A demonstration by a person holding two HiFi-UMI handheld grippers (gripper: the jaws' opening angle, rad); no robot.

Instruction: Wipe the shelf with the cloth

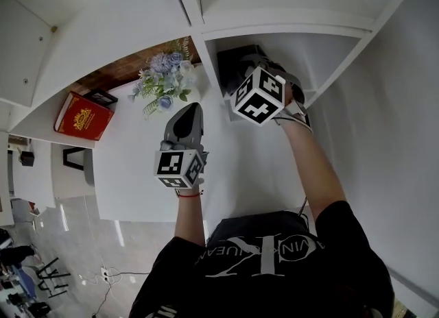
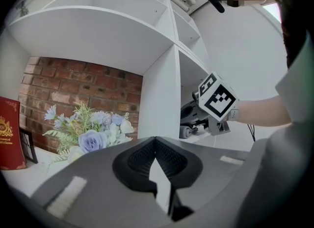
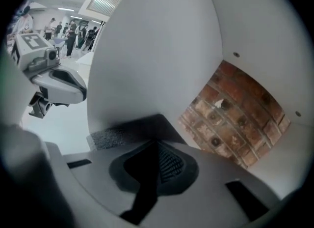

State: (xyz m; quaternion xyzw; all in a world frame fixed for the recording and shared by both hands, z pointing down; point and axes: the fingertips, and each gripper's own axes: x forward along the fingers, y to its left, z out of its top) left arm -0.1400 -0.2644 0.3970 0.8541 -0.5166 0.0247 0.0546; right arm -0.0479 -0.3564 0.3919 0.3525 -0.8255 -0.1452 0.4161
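I see shelf smooth matt white board; back wall rough red brick; cloth dark grey, coarse nubby weave; right gripper matt grey plastic, ribbed black rubbery pads; book glossy red cover.

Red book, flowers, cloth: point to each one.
red book (image 1: 84, 116): head view, middle of its cover.
flowers (image 1: 163, 78): head view, centre of the bunch.
cloth (image 3: 113, 134): right gripper view, its grey textured edge just ahead of the jaws.
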